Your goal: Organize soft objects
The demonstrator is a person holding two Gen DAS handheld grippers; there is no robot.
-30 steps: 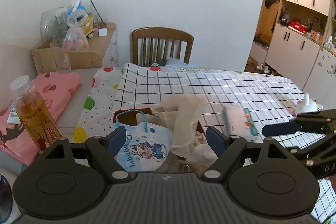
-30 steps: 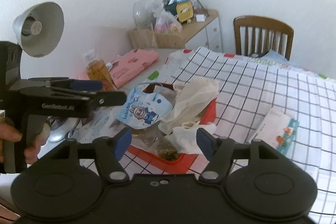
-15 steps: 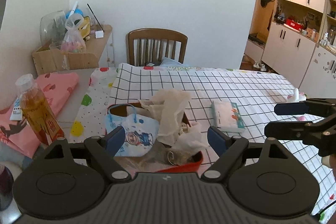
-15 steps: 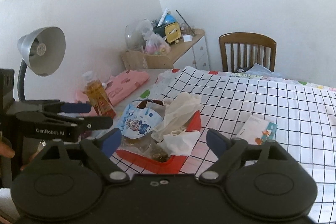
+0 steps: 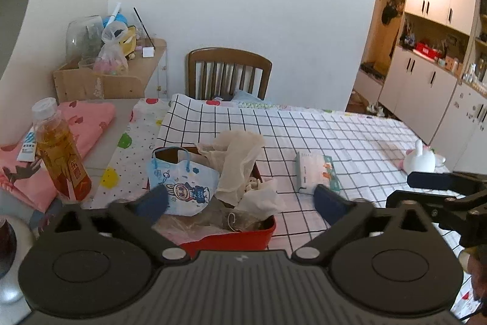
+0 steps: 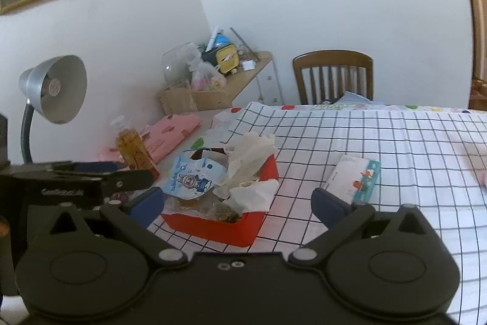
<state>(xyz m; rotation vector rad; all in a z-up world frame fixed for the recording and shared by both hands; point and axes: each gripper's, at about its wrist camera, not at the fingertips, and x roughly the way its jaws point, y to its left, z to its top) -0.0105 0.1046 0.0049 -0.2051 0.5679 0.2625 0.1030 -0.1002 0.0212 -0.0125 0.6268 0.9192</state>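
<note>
Both grippers have backed away from the red plastic tray [image 5: 240, 238], left gripper [image 5: 240, 200] and right gripper [image 6: 237, 204] jaws opening wide, empty. Its near contents blur; a blue cartoon face mask [image 5: 182, 188] and crumpled white tissues [image 5: 240, 160] overhang it on the checked tablecloth [image 5: 334, 136].

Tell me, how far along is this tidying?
Done: a face mask, crumpled tissues and other soft bits already sit piled in the red bin. In hand: nothing; the left gripper and right gripper are both opening, empty. Left: the tissue pack and a white bunny toy lie loose on the checked cloth.
</note>
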